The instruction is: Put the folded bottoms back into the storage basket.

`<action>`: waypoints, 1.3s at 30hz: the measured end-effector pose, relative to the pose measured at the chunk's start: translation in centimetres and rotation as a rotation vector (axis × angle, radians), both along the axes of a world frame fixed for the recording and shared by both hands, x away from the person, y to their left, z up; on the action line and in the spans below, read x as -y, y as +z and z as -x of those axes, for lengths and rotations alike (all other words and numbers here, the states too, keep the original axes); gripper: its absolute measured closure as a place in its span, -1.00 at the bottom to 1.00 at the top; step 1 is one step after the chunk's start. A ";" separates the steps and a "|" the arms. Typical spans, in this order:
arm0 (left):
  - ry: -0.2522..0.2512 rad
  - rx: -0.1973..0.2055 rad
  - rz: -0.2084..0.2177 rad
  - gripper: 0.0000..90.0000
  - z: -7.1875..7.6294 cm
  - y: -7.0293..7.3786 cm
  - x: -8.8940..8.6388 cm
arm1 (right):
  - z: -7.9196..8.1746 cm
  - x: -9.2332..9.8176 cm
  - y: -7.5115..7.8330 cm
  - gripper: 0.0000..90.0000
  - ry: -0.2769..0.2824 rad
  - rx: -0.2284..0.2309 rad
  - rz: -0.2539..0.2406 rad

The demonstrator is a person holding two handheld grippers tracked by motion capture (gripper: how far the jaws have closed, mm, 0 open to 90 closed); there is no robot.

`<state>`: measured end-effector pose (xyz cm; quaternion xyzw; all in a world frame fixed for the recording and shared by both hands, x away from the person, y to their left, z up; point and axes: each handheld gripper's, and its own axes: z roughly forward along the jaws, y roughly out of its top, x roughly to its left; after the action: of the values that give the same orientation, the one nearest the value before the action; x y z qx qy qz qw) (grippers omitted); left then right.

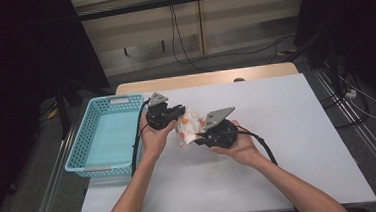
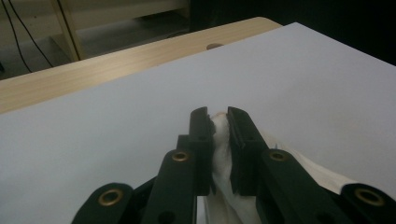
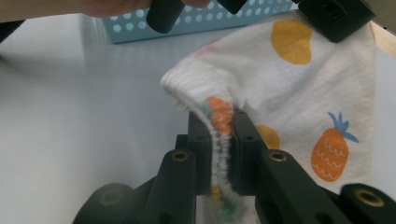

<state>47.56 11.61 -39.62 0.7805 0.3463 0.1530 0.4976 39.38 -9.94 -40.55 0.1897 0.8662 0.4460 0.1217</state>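
Both tongs, left [image 1: 173, 113] and right [image 1: 202, 137], grip the sock [image 1: 188, 123], lifted mid-bench near the basket [image 1: 106, 104]. Likely the folding step; next, bring the held edges together.

Two bare forearms reaching in over a white table [image 1: 289, 144], left gripper [image 1: 178, 111] and right gripper [image 1: 200, 136] each pinching a small white patterned cloth [image 1: 189, 123] held up between them, turquoise perforated basket [image 1: 85, 138] just beside the left hand [image 1: 154, 136]
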 end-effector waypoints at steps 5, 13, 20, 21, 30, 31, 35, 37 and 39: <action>0.006 0.013 -0.004 0.81 0.0 0.7 -0.4 | -0.1 -0.5 0.4 0.80 0.010 0.005 -0.020; 0.017 0.020 0.000 0.80 0.1 1.6 -1.2 | -0.2 -0.8 1.2 0.80 0.012 0.016 -0.035; 0.016 0.023 0.006 0.81 0.1 2.3 -1.7 | -0.2 -1.3 1.5 0.80 0.019 0.022 -0.043; 0.016 0.026 0.005 0.81 0.2 2.4 -1.8 | -0.2 -1.3 1.6 0.80 0.021 0.022 -0.048; 0.025 0.043 0.030 0.81 0.5 3.7 -2.7 | -0.2 -1.7 2.8 0.80 0.033 0.036 -0.075; 0.026 0.045 0.030 0.81 0.5 3.8 -2.8 | -0.2 -1.8 2.9 0.80 0.037 0.039 -0.074; 0.029 0.046 0.036 0.81 0.5 4.1 -3.2 | -0.3 -2.2 3.3 0.80 0.042 0.043 -0.075; 0.031 0.049 0.041 0.81 0.5 4.3 -3.4 | -0.3 -2.5 3.4 0.80 0.048 0.047 -0.072; 0.032 0.052 0.048 0.81 0.5 4.5 -3.6 | -0.3 -2.8 3.6 0.80 0.050 0.048 -0.074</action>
<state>47.02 15.26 -35.13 0.7583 0.3492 0.1728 0.5226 39.66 -7.11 -36.96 0.1619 0.8504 0.4849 0.1242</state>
